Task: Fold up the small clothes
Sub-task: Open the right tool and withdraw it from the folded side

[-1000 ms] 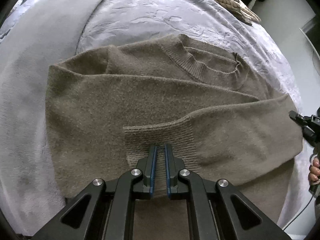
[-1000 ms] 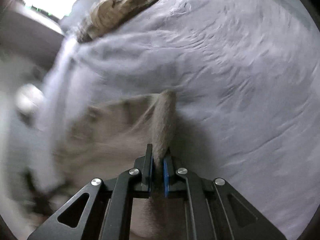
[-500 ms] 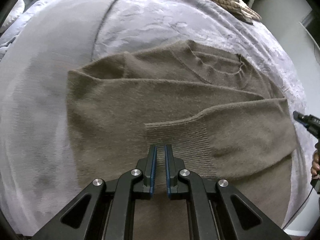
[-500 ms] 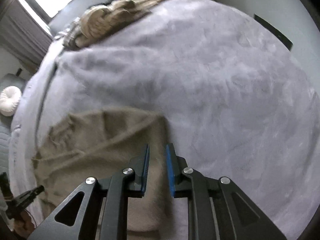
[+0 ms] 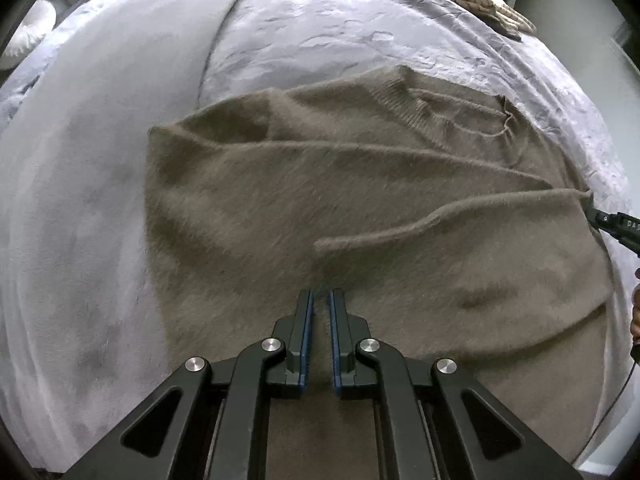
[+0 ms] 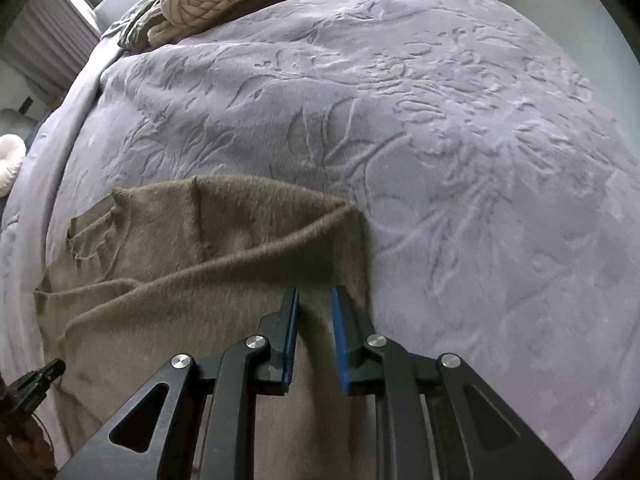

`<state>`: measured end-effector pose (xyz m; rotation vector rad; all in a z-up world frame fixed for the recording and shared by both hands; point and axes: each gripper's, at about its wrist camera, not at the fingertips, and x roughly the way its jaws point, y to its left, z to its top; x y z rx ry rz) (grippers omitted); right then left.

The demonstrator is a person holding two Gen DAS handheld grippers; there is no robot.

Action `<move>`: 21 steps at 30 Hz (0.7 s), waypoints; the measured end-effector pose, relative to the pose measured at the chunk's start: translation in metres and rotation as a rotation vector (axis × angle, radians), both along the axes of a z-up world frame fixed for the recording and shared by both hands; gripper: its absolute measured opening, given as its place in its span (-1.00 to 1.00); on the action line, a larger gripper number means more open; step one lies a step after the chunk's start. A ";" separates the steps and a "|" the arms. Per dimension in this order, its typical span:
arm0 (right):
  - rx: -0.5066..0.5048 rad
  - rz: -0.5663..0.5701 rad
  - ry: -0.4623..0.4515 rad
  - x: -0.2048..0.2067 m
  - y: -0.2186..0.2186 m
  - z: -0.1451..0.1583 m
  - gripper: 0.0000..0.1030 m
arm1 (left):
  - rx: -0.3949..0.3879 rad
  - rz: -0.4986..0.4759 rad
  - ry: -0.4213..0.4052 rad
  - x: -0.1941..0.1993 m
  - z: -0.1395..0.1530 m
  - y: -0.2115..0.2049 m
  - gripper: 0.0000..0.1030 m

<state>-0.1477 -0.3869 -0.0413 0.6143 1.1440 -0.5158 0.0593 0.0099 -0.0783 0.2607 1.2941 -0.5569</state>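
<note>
A brown fuzzy sweater (image 5: 320, 184) lies flat on the lavender blanket (image 5: 100, 200), neckline (image 5: 460, 120) at the far right, both sleeves folded across its body. My left gripper (image 5: 320, 300) hovers over the sweater's lower middle, shut, with nothing visible between its pads. The right gripper (image 6: 314, 300) stands over the sweater's right edge (image 6: 352, 240); its jaws are a little apart and the fabric lies beneath them, not pinched. Its tip (image 5: 600, 220) shows at the sweater's right side in the left wrist view. The left gripper's tip (image 6: 36, 376) shows at the right wrist view's lower left.
A cream braided knit throw (image 6: 200, 0) and dark cloth lie at the bed's far end. A white round cushion (image 6: 8, 160) sits beyond the left side. Embossed blanket (image 6: 480, 160) spreads right of the sweater. A hand (image 5: 634, 312) and a cable show at the right edge.
The right gripper was shut on a raised fold of the sweater; it has let go and its jaws have parted, and the fabric now lies flat. The left gripper stayed shut over the sweater.
</note>
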 end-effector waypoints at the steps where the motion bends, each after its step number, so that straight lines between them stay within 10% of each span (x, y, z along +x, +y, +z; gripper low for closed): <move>1: 0.008 -0.006 -0.001 -0.003 0.004 0.004 -0.60 | 0.006 0.005 0.002 -0.001 0.001 0.004 -0.82; 16: 0.117 0.075 0.057 -0.032 0.092 0.000 -0.28 | -0.037 0.008 0.006 -0.023 0.034 0.015 -0.82; 21: 0.113 0.090 0.105 -0.034 0.099 -0.003 -0.23 | 0.073 -0.049 0.009 -0.034 0.002 -0.006 -0.82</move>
